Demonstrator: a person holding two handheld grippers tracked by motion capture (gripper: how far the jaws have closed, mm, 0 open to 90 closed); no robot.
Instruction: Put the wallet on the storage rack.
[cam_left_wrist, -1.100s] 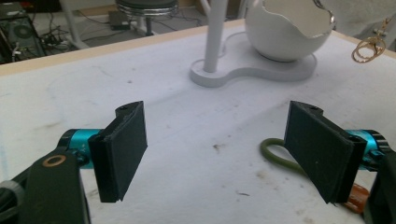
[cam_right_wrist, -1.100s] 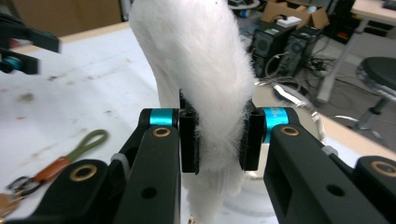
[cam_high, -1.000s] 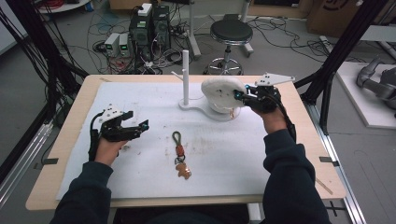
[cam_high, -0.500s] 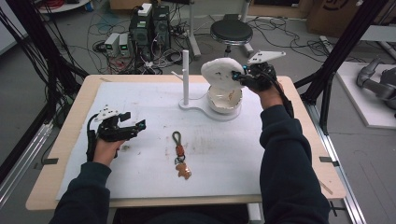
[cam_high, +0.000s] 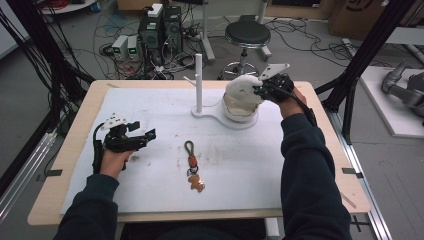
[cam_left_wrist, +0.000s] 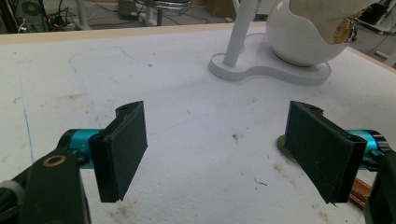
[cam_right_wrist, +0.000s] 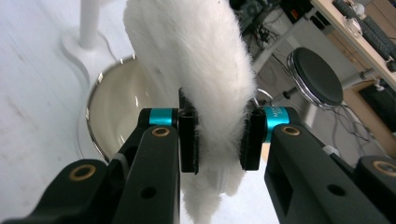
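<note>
My right gripper (cam_high: 259, 91) (cam_right_wrist: 218, 135) is shut on a white furry piece (cam_high: 242, 90) (cam_right_wrist: 196, 60) and holds it lifted just above a round white bowl (cam_high: 239, 111) (cam_right_wrist: 112, 112) at the back right of the mat. The bowl shares a white base with an upright post (cam_high: 198, 82) (cam_left_wrist: 242, 32). My left gripper (cam_high: 145, 136) (cam_left_wrist: 224, 154) hovers low over the left of the mat, open, with nothing between its jaws. A keychain (cam_high: 193, 167) with a dark loop, an orange strap and a brown charm lies mid-mat between my hands.
A white mat (cam_high: 150, 105) covers most of the wooden table (cam_high: 65, 150). Black frame posts (cam_high: 365, 55) rise at both sides. Behind the table stand a stool (cam_high: 247, 35), computer boxes (cam_high: 160, 25) and floor cables.
My right gripper has carried the white furry piece farther back and upward, lifting it off the bowl. The left gripper has stayed nearly still and open.
</note>
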